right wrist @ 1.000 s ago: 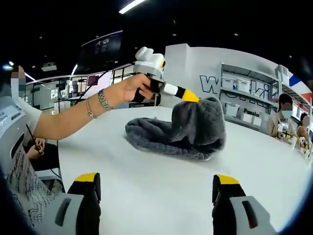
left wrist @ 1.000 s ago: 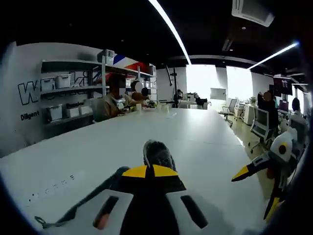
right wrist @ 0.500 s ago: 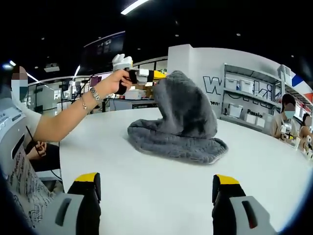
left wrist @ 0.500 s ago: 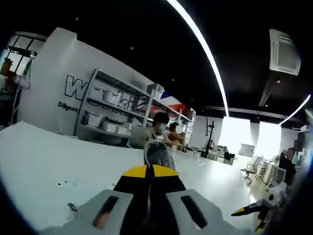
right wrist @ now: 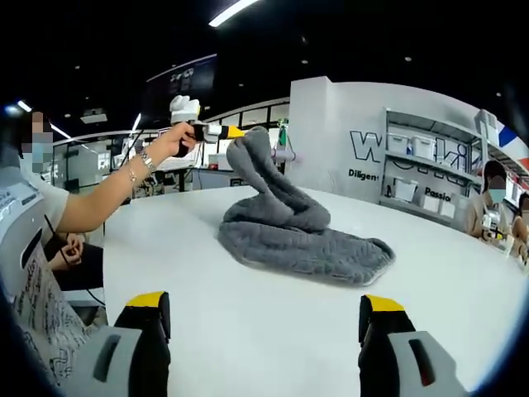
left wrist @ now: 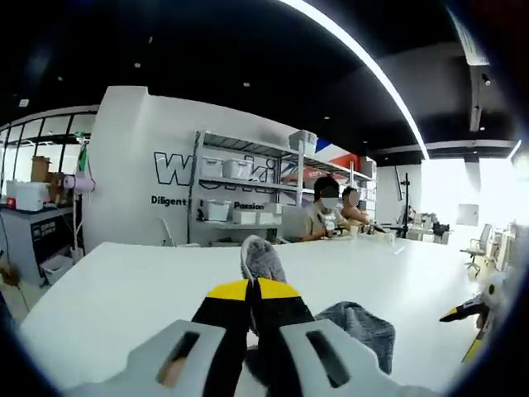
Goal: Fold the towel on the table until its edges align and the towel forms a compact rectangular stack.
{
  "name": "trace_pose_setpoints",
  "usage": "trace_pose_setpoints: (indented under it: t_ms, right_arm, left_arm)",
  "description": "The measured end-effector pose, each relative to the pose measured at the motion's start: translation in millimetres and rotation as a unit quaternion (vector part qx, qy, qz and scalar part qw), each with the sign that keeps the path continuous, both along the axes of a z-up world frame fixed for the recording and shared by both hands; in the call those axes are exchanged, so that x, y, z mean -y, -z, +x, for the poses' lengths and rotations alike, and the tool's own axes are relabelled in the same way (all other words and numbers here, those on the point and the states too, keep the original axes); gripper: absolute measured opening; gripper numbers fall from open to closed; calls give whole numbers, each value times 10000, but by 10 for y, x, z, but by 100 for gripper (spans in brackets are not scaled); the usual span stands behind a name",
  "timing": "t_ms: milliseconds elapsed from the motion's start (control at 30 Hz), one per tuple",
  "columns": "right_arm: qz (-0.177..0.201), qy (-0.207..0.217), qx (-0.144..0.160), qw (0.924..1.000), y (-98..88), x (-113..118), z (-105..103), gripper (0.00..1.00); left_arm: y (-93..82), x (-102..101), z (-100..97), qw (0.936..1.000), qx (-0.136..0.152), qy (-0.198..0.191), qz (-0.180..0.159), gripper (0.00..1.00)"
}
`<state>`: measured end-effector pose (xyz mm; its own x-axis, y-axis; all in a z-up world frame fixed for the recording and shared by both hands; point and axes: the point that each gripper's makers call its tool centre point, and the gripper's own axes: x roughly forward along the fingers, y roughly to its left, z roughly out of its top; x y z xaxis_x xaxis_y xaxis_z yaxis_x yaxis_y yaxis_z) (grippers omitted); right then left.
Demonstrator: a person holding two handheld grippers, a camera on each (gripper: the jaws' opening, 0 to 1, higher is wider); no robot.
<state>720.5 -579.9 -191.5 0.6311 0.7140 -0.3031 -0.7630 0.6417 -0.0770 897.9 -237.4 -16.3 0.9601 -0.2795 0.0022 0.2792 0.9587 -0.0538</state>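
Your right gripper [right wrist: 263, 318] hangs with its jaws spread wide above the white table's [right wrist: 248, 314] near edge. Beyond it, mid-table, the grey quilted towel [right wrist: 302, 244] lies half-bunched, and your left gripper [right wrist: 238, 131] pinches one lifted corner.

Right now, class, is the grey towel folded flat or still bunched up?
Bunched. The towel lies heaped on the table, one corner raised by the shut left gripper; no edges align.

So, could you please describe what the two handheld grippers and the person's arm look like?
Both grippers have grey bodies with black jaws tipped in yellow: the left gripper and the right gripper. The left one's handle is white. The person's bare arm wears a wristwatch and a bracelet.
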Motion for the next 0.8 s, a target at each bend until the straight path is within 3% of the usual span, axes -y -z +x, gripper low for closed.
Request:
trace_pose_setpoints:
  t_ms: [167, 433, 600, 800]
  right_arm:
    - [-43, -74, 3, 10000, 16, -61, 30, 99]
    - [-95, -279, 22, 9996, 14, -202, 39, 99]
    - [-111, -375, 8, 9992, 32, -275, 39, 99]
    - [-164, -457, -44, 9988, 84, -353, 48, 98]
  left_arm:
    - [-65, -438, -172, 9989, 63, -430, 145, 2]
    - [-6, -1034, -487, 9941, -65, -1006, 411, 3]
    - [78, -1287, -667, 9898, -210, -1271, 604, 3]
    - [304, -1517, -876, 9846, -495, -1484, 785, 3]
